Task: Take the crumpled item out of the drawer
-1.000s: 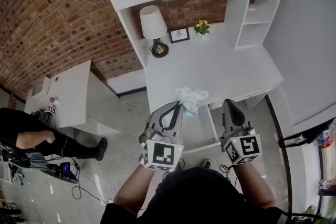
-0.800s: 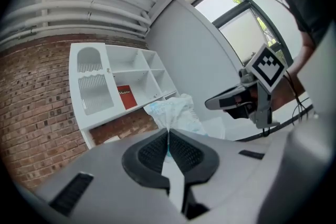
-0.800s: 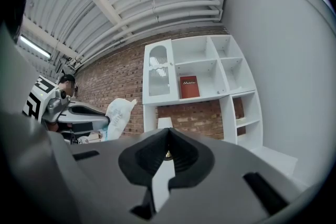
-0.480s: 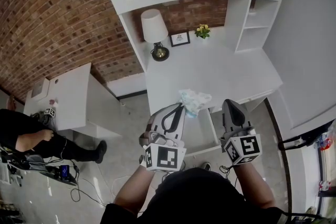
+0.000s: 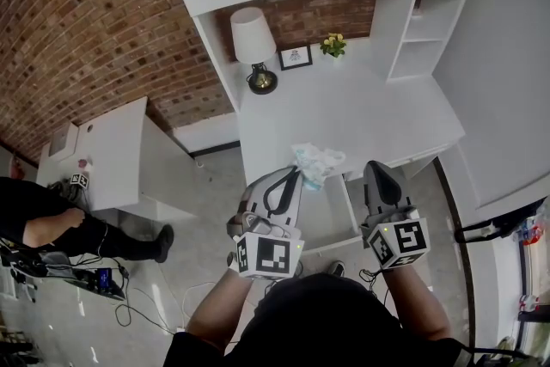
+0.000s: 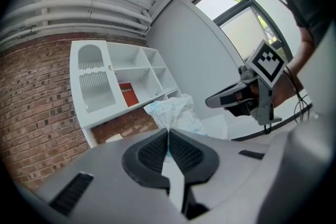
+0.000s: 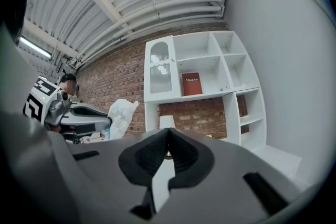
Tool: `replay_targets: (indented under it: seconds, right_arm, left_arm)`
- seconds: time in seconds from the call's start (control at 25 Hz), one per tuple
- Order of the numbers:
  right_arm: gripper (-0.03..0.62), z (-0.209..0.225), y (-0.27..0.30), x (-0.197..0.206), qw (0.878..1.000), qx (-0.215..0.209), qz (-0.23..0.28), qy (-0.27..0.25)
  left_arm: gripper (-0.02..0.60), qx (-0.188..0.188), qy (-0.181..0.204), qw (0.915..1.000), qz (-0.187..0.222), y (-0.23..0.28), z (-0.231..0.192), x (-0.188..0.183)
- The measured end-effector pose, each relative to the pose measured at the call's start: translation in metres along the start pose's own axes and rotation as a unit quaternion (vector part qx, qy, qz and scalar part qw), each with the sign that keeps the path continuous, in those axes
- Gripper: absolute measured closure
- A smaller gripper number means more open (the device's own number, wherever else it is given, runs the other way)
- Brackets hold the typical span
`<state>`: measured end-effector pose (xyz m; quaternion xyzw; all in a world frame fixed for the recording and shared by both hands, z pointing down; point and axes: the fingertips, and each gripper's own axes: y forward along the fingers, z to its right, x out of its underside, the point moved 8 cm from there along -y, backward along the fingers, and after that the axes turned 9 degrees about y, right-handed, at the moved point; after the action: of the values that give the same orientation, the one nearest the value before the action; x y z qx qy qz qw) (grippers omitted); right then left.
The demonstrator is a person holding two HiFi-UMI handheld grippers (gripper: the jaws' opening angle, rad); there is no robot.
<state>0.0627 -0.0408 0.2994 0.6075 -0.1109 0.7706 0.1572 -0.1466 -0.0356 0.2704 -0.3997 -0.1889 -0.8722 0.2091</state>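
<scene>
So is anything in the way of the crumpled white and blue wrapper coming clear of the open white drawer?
Nothing visible. The left gripper is shut on the crumpled white and blue wrapper, holding it up above the open white drawer; the shut, empty right gripper is off to one side.

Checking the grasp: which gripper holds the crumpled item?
The left gripper; its shut jaws pinch the crumpled item, while the right gripper is shut on nothing.

One crumpled item (image 5: 316, 161), white film with pale blue print, bunched, pinched in the closed left gripper (image 5: 297, 174), held in air, white drawer (image 5: 335, 219) pulled open beside it
</scene>
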Motion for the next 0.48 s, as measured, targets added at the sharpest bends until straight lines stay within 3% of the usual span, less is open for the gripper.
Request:
replay_targets:
  seconds: [0.48]
  right_arm:
    - [0.594,0.0027,0.0069,0.0048,1.000,0.003,-0.008,0.002]
  left_arm:
    - [0.566,-0.002,-0.004,1.0000,0.003,0.0062,-0.0040,0.0048]
